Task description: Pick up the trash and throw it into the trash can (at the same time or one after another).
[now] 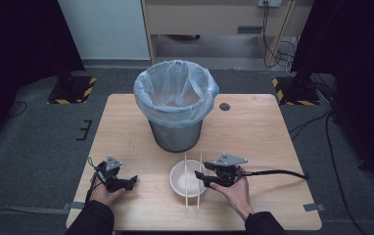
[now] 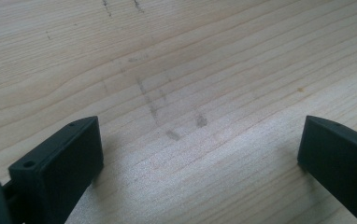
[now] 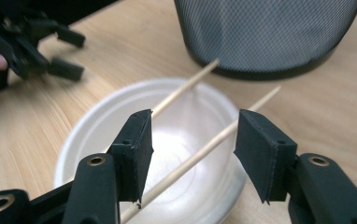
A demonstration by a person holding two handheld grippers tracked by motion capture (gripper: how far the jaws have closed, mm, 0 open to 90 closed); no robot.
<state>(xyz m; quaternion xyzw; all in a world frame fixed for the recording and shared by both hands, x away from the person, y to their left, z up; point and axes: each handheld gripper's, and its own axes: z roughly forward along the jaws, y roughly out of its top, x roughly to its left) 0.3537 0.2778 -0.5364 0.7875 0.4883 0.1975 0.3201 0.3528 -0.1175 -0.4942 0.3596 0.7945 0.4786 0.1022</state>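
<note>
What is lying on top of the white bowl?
Two wooden chopsticks lie side by side across the rim of the white bowl. The bowl looks empty, though the right gripper covers its right edge.

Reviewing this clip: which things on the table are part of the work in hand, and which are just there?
In the job:
right gripper, open over the bowl
chopsticks across the bowl
white bowl
lined waste bin, likely

Just there:
left gripper, open on the table
dark disc

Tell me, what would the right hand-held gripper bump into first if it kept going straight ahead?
Probably the chopsticks lying across the white bowl; the right hand-held gripper has one between its open jaws. Depth is hard to judge.
</note>
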